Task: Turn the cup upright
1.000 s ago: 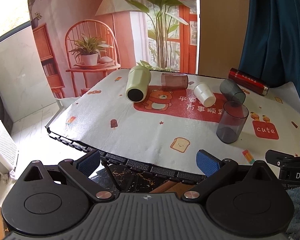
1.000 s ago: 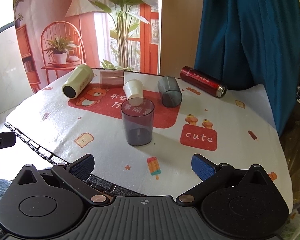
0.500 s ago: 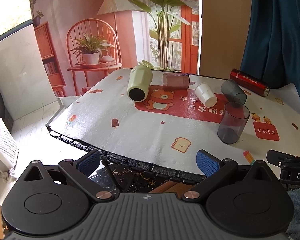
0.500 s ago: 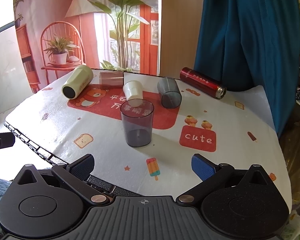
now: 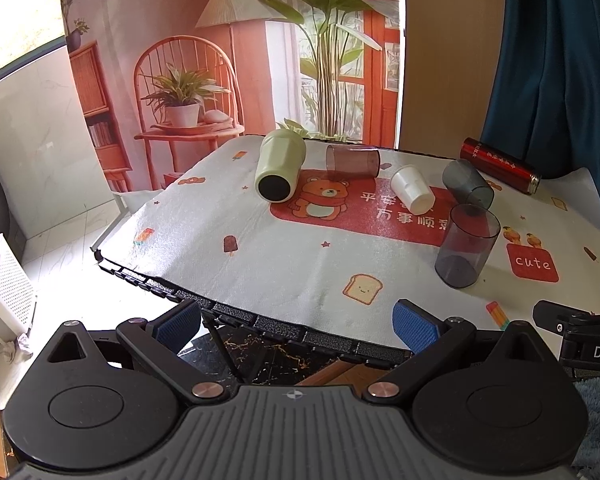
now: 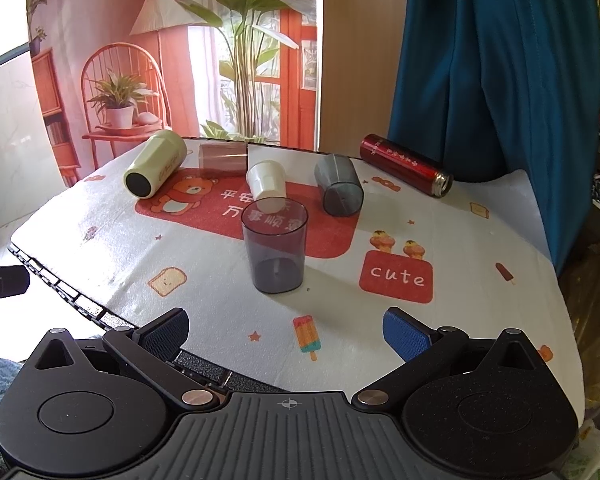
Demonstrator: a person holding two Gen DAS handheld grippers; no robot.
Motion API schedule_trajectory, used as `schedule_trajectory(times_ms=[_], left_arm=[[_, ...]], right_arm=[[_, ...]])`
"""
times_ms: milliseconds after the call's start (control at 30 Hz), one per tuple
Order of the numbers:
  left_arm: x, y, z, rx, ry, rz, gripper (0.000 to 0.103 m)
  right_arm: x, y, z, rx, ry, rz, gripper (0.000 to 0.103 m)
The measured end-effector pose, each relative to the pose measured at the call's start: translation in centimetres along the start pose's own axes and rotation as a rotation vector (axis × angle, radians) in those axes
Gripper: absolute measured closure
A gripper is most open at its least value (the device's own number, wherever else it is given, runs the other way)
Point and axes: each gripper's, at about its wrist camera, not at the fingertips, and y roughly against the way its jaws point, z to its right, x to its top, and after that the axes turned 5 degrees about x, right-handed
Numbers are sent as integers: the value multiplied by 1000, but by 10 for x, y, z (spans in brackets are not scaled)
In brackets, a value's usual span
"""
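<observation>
A smoky grey clear cup [image 6: 274,248] stands upright mid-table; it also shows in the left wrist view [image 5: 466,245]. Behind it lie on their sides a white paper cup [image 6: 266,186], a grey cup [image 6: 338,189], a brownish clear cup [image 6: 223,159] and a pale green tumbler [image 6: 154,168]. In the left wrist view they are the white cup [image 5: 413,194], grey cup [image 5: 467,182], brownish cup [image 5: 353,161] and green tumbler [image 5: 280,171]. My right gripper [image 6: 286,330] is open and empty over the table's near edge. My left gripper [image 5: 296,322] is open and empty before the front-left edge.
A red metal flask [image 6: 405,165] lies at the back right, in front of a blue curtain [image 6: 492,64]. The table [image 6: 480,280] has a white printed cloth. The right gripper's body [image 5: 580,334] shows at the left wrist view's right edge. A printed backdrop stands behind.
The left wrist view has drifted slightly, shifting the table scene a little to the right. Both grippers stay open and nothing on the table has moved.
</observation>
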Motion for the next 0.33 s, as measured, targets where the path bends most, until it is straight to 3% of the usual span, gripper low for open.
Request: schedule_trajectory(times_ms=[333], left_arm=[[-2,2,3,-7,-14,14,0]], right_arm=[[-3,-1,0,4,-9,-7,0]])
